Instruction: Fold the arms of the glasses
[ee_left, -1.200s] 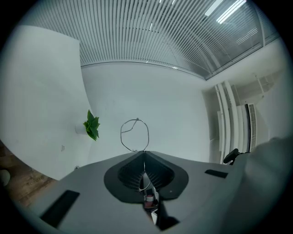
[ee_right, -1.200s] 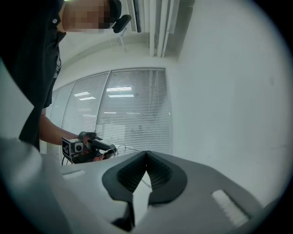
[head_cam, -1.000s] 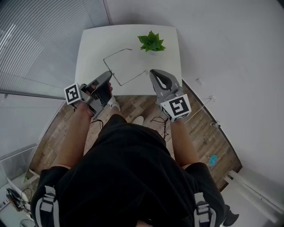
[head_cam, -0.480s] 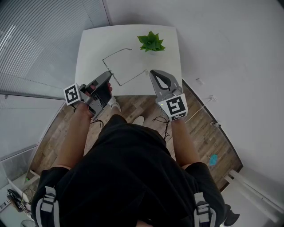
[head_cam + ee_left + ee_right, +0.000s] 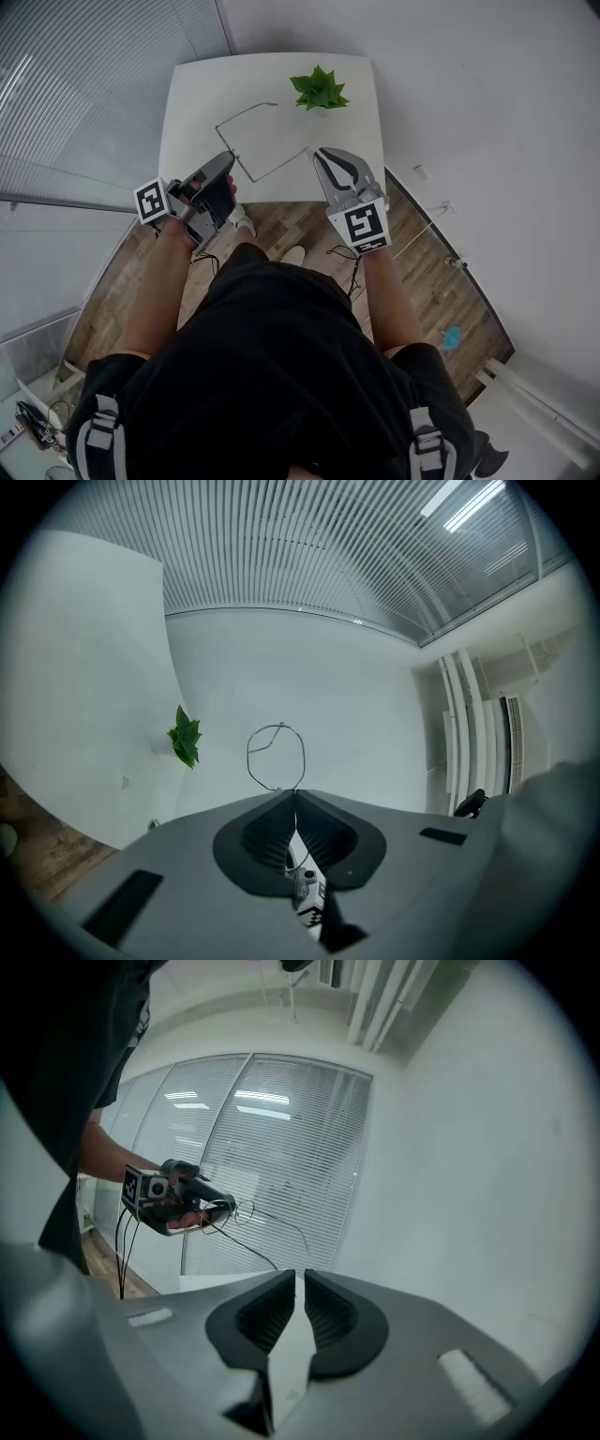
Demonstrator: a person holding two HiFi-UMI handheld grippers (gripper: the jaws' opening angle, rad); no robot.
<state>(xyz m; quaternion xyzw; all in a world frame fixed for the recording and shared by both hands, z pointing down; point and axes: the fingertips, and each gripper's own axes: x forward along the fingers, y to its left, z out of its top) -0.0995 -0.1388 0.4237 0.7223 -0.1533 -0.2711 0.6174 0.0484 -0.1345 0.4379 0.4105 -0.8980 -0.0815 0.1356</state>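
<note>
Wire glasses (image 5: pixel 281 164) pinched by left gripper (image 5: pixel 229 160), right gripper (image 5: pixel 322 154) just opening, empty, potted plant (image 5: pixel 320 90)

Glasses (image 5: pixel 281 164): frame looked like thin bare metal wire. Table (image 5: pixel 197 103) top appeared white, smooth, matt. Floor (image 5: pixel 131 281) showed brown wood-look planks with grain. Left gripper (image 5: pixel 231 156) shell appeared grey plastic, smooth, matt; pads (image 5: pixel 262 832) were black, finely ribbed. Person's garment (image 5: pixel 272 375) was black matt cloth.
</note>
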